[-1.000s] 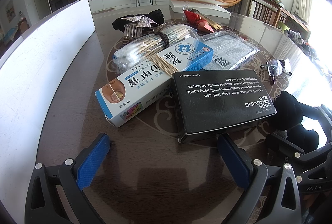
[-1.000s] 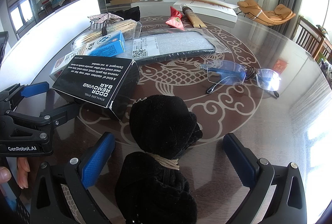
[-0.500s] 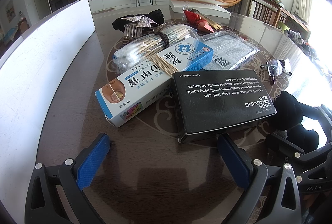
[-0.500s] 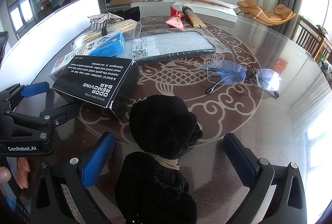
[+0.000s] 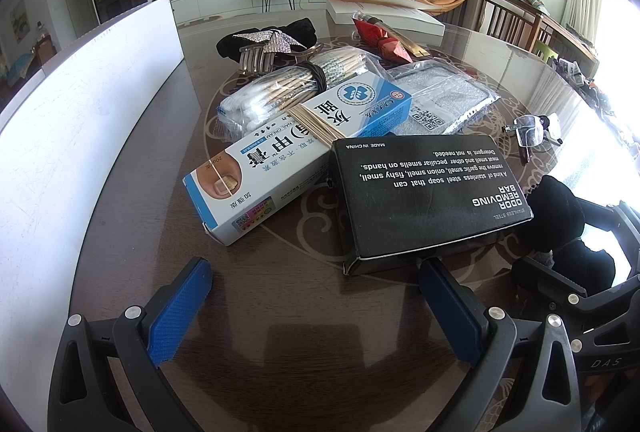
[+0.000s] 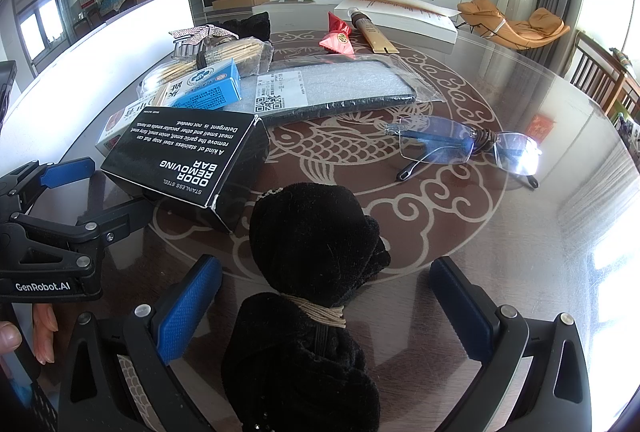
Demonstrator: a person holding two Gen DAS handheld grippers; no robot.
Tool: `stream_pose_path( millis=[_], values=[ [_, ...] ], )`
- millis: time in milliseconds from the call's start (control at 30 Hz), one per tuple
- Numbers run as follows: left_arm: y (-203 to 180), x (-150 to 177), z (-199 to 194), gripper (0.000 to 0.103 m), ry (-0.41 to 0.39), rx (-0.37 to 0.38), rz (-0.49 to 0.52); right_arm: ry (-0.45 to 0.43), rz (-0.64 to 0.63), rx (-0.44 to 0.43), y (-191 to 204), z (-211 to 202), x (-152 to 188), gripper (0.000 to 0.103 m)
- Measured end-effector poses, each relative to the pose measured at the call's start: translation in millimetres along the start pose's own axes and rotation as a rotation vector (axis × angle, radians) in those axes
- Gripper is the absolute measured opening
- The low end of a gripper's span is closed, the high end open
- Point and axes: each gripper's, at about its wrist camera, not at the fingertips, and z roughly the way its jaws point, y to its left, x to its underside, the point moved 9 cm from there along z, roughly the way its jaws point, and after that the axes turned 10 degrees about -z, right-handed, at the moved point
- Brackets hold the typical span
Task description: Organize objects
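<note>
My left gripper [image 5: 316, 296] is open and empty, just in front of a black "odor removing bar" box [image 5: 424, 192], also in the right wrist view [image 6: 188, 156]. A white and blue cream box [image 5: 296, 152] leans beside it, with a bundle of wooden sticks [image 5: 320, 80] and a cotton swab pack [image 5: 248, 108] behind. My right gripper [image 6: 326, 292] is open around a black velvet bow [image 6: 312, 264] that lies between its fingers on the glass table [image 6: 520, 252]. Glasses [image 6: 464, 148] lie to the right.
A bagged grey pad [image 6: 332, 88] lies mid-table. A rhinestone hair clip on black cloth [image 5: 268, 40], a red packet [image 6: 338, 36], a brown tube [image 6: 372, 32] and a flat white box [image 6: 400, 12] sit at the back. A white board [image 5: 80, 112] stands along the left.
</note>
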Motion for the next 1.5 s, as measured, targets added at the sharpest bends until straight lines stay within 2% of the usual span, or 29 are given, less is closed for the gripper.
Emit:
stream_pose_path(
  millis=[633,933,1333,1433,1500],
  values=[
    [1,3,-2,0.103,0.001,0.004,0.006,0.0,0.0,0.0,0,0,0,0.103],
    [25,33,-27,0.103,-0.006,0.002,0.0,0.0,0.0,-0.001,0,0,0,0.103],
    [30,44,-36,0.103,0.002,-0.005,-0.004,-0.001,0.001,-0.002,0,-1,0,0.103],
    [35,52,-42,0.103,0.014,-0.009,-0.007,-0.01,0.038,0.06,-11,-5,1,0.103],
    [39,59,-47,0.103,0.019,-0.012,-0.01,-0.033,0.082,0.053,-17,-10,-1,0.103]
  ],
)
